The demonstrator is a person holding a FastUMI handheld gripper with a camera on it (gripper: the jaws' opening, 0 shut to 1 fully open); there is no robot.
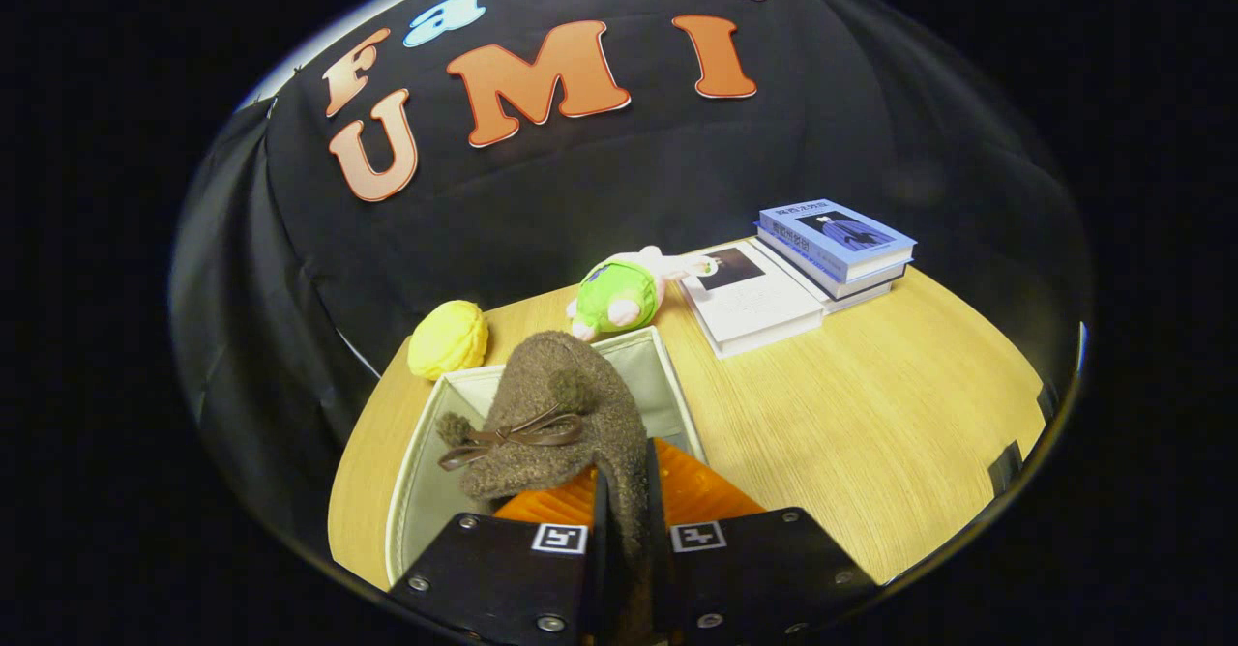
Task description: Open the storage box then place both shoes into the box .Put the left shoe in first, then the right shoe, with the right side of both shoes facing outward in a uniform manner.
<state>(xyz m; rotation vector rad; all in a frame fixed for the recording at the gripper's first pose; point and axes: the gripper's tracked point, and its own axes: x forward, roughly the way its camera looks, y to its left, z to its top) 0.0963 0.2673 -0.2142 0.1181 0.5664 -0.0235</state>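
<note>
so the gripper is basically two chunky flat blocks sitting side by side, angled edges, a few round silver screws dotted along them. each block has a little square black-and-white tag marker stuck near its inner corner. two thin upright fingers poke out from the narrow slot between the blocks.

Gripper-mounted fisheye, close (downward over box)

My tongs pinch the fuzzy brown slipper with a bow by its edge, holding it over the open grey fabric storage box on the wooden counter, orange sole facing the fingers.
</note>
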